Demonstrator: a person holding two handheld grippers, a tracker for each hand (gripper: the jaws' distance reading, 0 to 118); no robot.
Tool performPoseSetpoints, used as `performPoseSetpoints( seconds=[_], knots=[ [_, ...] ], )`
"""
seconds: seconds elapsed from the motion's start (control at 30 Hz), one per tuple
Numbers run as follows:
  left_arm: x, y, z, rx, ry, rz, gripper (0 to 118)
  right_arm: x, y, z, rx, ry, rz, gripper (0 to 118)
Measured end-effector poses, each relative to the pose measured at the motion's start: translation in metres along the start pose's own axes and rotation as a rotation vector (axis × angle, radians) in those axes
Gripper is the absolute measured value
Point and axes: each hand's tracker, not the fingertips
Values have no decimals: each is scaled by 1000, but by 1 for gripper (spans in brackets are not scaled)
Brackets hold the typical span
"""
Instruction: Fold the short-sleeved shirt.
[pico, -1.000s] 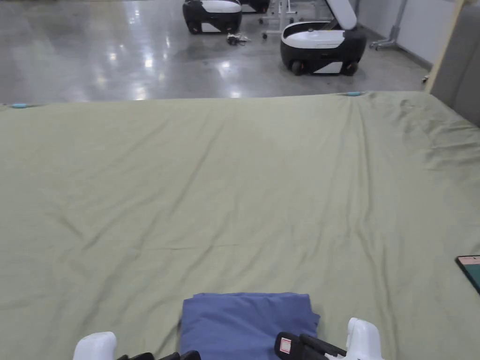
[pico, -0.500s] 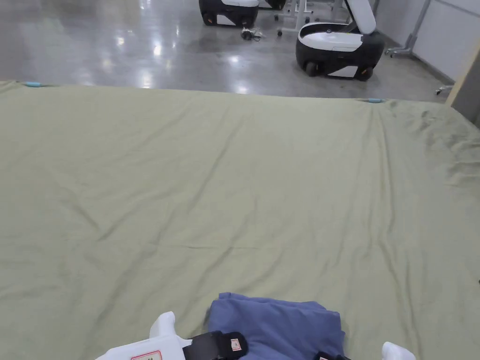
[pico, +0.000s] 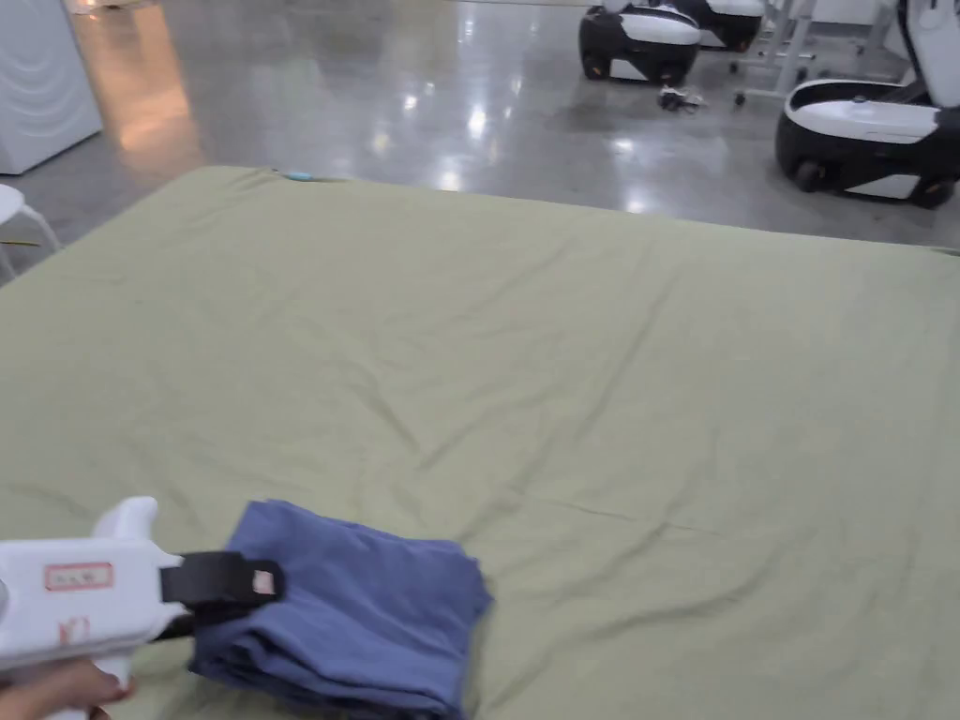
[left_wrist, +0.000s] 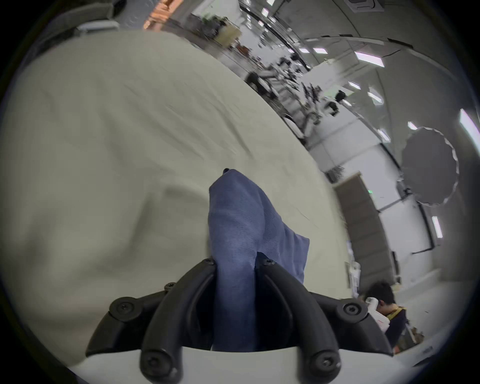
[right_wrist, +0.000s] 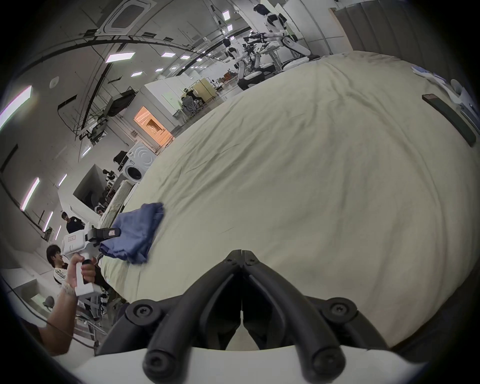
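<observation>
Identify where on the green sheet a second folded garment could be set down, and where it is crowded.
Bare room: the green sheet from the folded blue shirt out to its far edge. Crowded: the near left corner, where the left gripper grips the shirt.

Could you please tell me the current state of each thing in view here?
Shirt: folded into a compact stack, one edge lifted.
Left hand-held gripper: shut on the shirt.
Right hand-held gripper: shut, holding nothing, above the sheet.
Sheet: spread flat, lightly wrinkled.
</observation>
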Motion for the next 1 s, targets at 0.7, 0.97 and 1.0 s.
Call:
performPoseSetpoints(
  seconds=[0.7,0.97,1.0],
  knots=[
    [72,-2,161,528,362,-456,99,-48,54,66,187,-47,367,0],
    [276,-63,116,825,103,-630,3,-116,164,143,617,-83,645,0],
    [293,-64,112,824,83,-633,3,-122,174,150,651,-98,655,0]
  ],
)
